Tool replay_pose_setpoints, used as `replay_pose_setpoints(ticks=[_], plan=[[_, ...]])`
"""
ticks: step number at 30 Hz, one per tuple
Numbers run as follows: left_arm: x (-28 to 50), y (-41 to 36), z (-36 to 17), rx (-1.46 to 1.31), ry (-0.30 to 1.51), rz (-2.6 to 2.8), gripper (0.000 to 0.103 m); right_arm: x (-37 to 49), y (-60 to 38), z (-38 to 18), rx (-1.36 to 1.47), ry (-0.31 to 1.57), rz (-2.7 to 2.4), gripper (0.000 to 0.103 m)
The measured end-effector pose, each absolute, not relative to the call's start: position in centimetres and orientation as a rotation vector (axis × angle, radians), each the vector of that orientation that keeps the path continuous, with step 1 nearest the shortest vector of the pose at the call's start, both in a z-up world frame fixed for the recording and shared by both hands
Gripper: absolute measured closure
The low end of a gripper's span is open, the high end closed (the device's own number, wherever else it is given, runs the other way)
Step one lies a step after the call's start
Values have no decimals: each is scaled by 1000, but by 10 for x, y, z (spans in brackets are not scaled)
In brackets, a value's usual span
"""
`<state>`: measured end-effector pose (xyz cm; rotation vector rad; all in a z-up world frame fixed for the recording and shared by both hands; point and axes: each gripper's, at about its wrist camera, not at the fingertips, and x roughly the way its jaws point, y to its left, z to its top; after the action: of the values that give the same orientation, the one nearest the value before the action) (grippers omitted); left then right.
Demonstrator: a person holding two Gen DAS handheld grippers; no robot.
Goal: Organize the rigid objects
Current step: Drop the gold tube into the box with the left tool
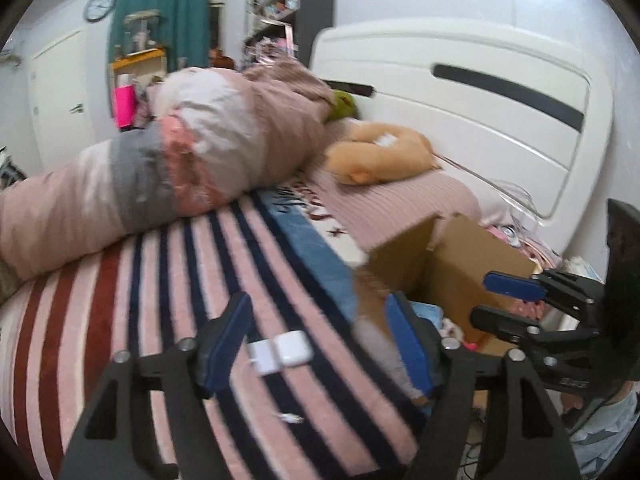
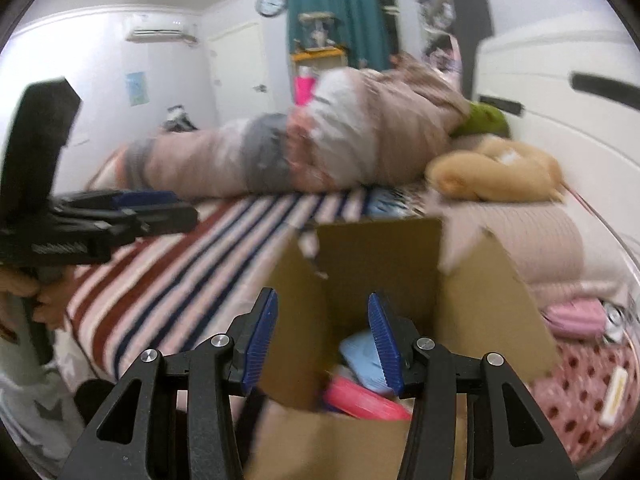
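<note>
Left gripper [image 1: 320,344], black frame with blue ribbed pads: sitting nearest the left wrist lens, its jaws standing spread with nothing between the pads, hanging above a pink blanket with navy, red and white stripes [image 1: 168,280] that is covering the bed. White rectangular charger case with a white cable [image 1: 280,352]: lying flat on the striped blanket, showing in the gap between the spread pads but below them, untouched. Right gripper [image 2: 324,340], same black and blue build: hovering over an open brown cardboard box [image 2: 376,256], jaws standing partly apart and pinching nothing. In the left wrist view this gripper [image 1: 500,300] is showing at the right edge, over the same box [image 1: 460,264]. Box contents, seen from the right wrist: a light blue flat plastic item [image 2: 360,352] and a bright pink flat plastic item [image 2: 360,400] are lying inside, both blurred. Box position: sitting at the bed's right side, flaps up, beside the striped blanket. A hand [image 2: 44,300] is gripping the left gripper's handle at the left edge of the right wrist view. Bedding: a rolled pink, grey and white quilt [image 1: 180,152] is lying across the bed; a tan plush toy [image 1: 380,156] is resting near the white headboard [image 1: 480,112]. A pink ribbed pouch [image 2: 576,316] is lying right of the box.
</note>
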<state>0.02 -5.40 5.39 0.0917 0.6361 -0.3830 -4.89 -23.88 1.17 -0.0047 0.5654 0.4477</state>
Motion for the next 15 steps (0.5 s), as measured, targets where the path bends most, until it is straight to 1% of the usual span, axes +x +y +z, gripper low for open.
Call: replay_pose_setpoints(ticks=[1, 4, 7, 10, 12, 14, 15], plan=[[0, -40, 52, 81, 630, -365, 31, -49, -225, 15, -16, 562, 478, 60], [5, -5, 37, 52, 635, -318, 29, -45, -181, 15, -63, 584, 565, 52], [16, 27, 13, 17, 650, -305, 29, -36, -140, 2, -114, 631, 609, 52], [29, 43, -13, 15, 668, -331, 25, -23, -108, -23, -159, 699, 622, 52], [42, 48, -34, 1, 699, -340, 24, -11, -96, -44, -172, 758, 599, 51], [54, 50, -56, -12, 738, -356, 24, 8, -90, -72, -171, 833, 562, 44], [59, 48, -64, -12, 753, -362, 24, 17, -89, -87, -168, 867, 535, 44]])
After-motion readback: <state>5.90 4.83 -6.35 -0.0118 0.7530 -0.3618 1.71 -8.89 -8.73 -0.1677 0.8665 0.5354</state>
